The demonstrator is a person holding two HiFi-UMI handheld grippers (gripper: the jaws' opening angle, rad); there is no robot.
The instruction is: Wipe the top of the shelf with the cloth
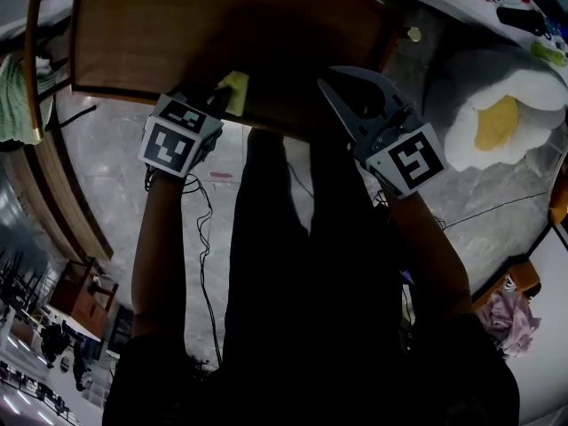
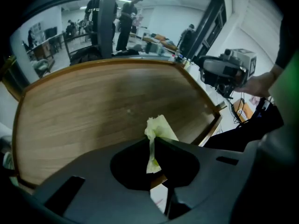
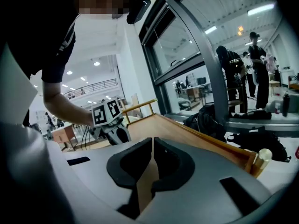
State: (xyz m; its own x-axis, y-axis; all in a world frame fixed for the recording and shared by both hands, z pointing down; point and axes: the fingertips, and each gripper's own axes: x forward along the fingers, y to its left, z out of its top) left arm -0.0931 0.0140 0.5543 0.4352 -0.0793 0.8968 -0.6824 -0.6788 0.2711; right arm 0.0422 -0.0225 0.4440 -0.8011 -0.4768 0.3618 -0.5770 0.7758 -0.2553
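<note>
2 grippers: you hold both at shelf top (image 1: pixel 222 34) near edge.
L gripper (image 2: pixel 153 136): clenched on yellow cloth (image 2: pixel 159 127), over the wood.
R gripper (image 3: pixel 152 143): jaws closed, nothing between.

Cloth (image 1: pixel 235 91) at shelf (image 1: pixel 204 34) near edge (cushion (image 1: pixel 497 105) on floor (image 1: pixel 497 211), right).

Quick count: 2 grippers, both mine, the left gripper (image 2: pixel 152 136) & the right gripper (image 3: pixel 153 146), 2 jaws each, so 4 jaws total. 2 marker cubes: left cube (image 1: pixel 177 138), right cube (image 1: pixel 410 160). 1 cloth (image 2: pixel 159 127). 1 wooden shelf (image 2: pixel 93 106). 1 white & yellow cushion (image 1: pixel 497 114) on the floor. Bkgd ppl in left gripper view: 2 for sure, near person (image 2: pixel 127 13) & far person (image 2: pixel 188 36); others too small to count.
</note>
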